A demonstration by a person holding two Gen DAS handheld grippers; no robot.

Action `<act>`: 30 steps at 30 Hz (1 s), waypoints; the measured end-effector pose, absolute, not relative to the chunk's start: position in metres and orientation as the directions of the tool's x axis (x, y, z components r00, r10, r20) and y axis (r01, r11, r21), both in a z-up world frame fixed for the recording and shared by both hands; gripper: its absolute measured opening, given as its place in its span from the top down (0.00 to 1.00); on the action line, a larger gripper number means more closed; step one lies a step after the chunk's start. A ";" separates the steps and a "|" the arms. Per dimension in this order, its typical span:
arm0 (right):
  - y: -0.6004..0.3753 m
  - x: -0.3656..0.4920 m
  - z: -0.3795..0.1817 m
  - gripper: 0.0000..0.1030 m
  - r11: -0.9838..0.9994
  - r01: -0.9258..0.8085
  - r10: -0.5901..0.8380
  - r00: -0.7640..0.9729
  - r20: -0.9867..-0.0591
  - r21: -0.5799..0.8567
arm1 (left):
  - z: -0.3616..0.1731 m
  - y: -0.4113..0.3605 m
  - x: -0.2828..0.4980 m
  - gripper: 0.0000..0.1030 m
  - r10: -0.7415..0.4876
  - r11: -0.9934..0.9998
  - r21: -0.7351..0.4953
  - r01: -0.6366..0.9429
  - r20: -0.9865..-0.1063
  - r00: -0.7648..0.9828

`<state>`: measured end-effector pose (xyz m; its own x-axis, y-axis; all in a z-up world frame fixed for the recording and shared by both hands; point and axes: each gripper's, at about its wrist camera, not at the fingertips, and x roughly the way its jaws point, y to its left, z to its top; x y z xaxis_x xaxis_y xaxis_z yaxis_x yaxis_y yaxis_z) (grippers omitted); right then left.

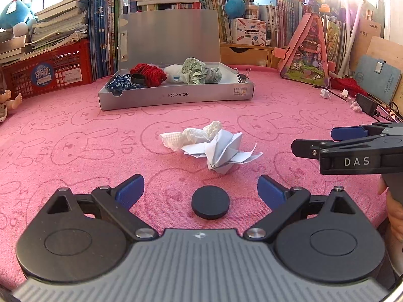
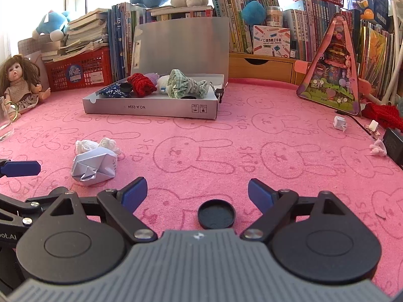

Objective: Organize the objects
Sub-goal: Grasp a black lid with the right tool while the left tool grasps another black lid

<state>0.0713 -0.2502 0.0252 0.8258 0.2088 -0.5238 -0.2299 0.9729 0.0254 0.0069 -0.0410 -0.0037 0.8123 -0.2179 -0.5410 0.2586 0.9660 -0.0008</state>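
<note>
My left gripper (image 1: 200,190) is open, low over the pink cloth, with a flat black disc (image 1: 210,202) lying between its fingers. Beyond it lies crumpled paper and tissue (image 1: 214,146). My right gripper (image 2: 197,192) is open over a black lid (image 2: 216,214) lying rim up between its fingers; it also shows at the right edge of the left wrist view (image 1: 325,141). The crumpled paper (image 2: 94,166) lies to its left. A grey open box (image 1: 176,95) (image 2: 151,107) at the back holds red knit, blue cloth, green cloth and small black pieces.
Red crates (image 1: 47,75), stacked books and plush toys line the back. A pink triangular toy case (image 2: 335,80) leans at the right. A doll (image 2: 20,83) and a glass (image 2: 6,120) stand at the left. Small scraps and a black adapter (image 2: 395,146) lie far right.
</note>
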 end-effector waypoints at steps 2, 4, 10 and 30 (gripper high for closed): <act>-0.250 0.068 0.024 0.11 0.976 -0.216 0.194 0.832 -0.519 0.019 | -0.007 -0.041 0.006 0.04 -0.212 0.968 -0.003 0.251 -0.545 0.811; -0.251 0.066 0.021 0.11 0.978 -0.207 0.188 0.834 -0.520 0.020 | -0.010 -0.040 0.007 0.04 -0.207 0.970 -0.008 0.244 -0.553 0.807; -0.252 0.063 0.012 0.13 0.982 -0.187 0.173 0.822 -0.543 0.030 | -0.014 -0.041 0.007 0.04 -0.193 0.972 0.010 0.235 -0.540 0.820; -0.221 0.036 0.013 0.64 0.961 -0.276 0.232 0.837 -0.496 -0.017 | -0.017 -0.040 0.003 0.00 -0.164 0.980 0.014 0.201 -0.520 0.838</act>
<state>0.0356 -0.2213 0.0129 0.8371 0.2317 -0.4955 -0.2763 0.9609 -0.0175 0.0029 -0.0403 -0.0169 0.8383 -0.1642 -0.5199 0.2006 0.9796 0.0141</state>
